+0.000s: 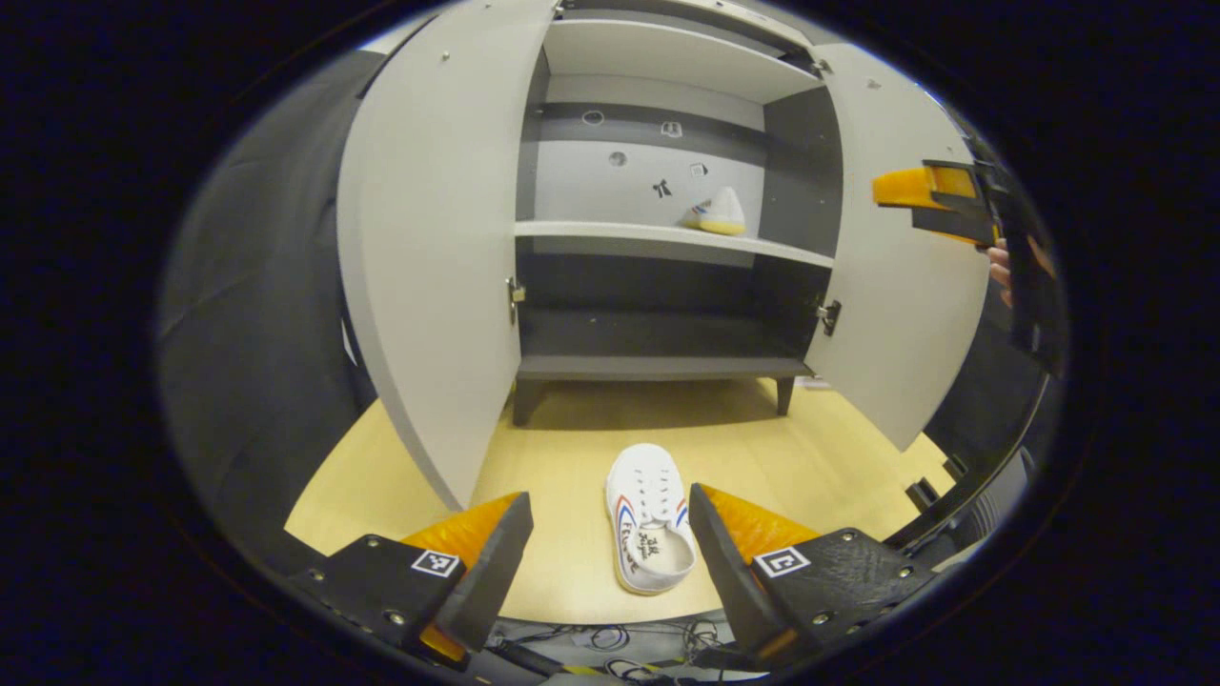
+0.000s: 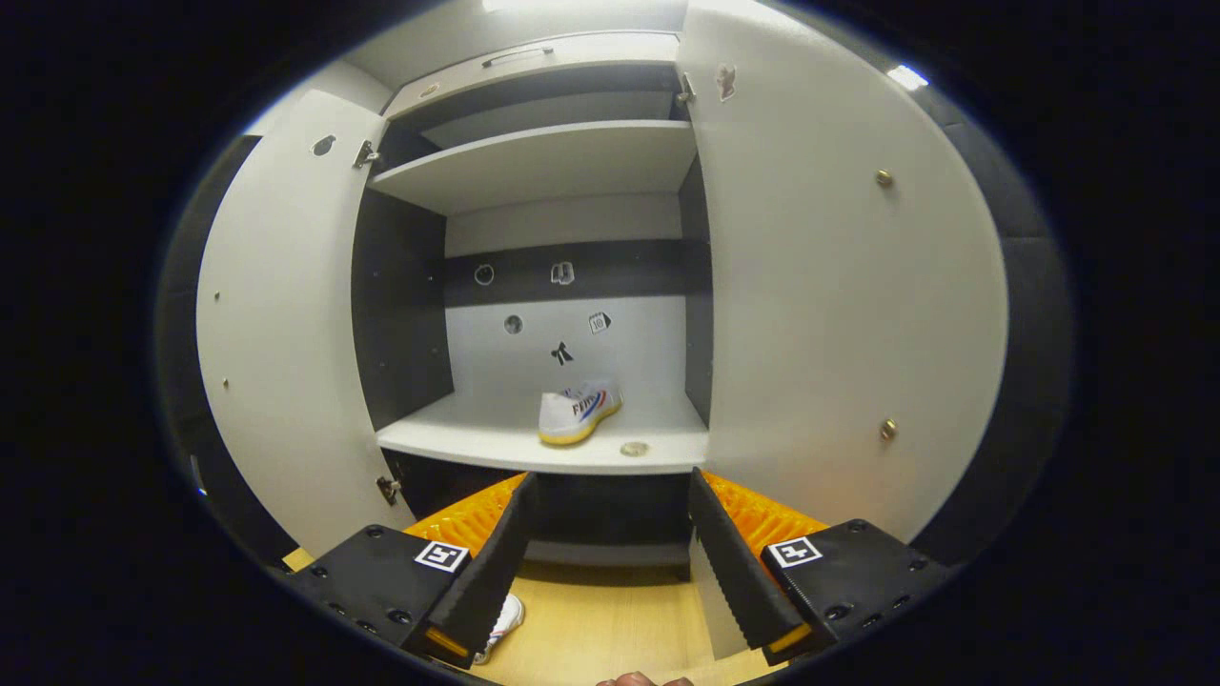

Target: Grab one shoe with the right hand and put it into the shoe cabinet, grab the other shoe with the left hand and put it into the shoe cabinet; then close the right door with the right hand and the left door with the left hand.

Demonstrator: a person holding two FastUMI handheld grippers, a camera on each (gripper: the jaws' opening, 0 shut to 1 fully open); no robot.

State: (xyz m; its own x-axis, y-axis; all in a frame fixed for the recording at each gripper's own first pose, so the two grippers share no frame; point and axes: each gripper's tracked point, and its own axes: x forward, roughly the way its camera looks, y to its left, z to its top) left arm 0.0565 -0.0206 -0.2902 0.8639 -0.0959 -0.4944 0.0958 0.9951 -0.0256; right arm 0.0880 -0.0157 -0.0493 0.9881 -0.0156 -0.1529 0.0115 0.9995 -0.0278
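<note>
Shoe cabinet (image 1: 667, 238), grey-white with dark interior, shown standing on short legs on a pale wooden floor; left door (image 1: 429, 248) and right door (image 1: 896, 286) both swung wide open; one white shoe (image 2: 577, 414) with red and blue stripes and a yellowish sole set on the middle shelf (image 2: 534, 443), toward the back; second white shoe (image 1: 650, 519), matching, laid upright on the floor before the cabinet, opening toward the camera.

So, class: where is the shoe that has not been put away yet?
In the left gripper view, the shoe lies on the floor before the open cabinet, between the left gripper fingers.
</note>
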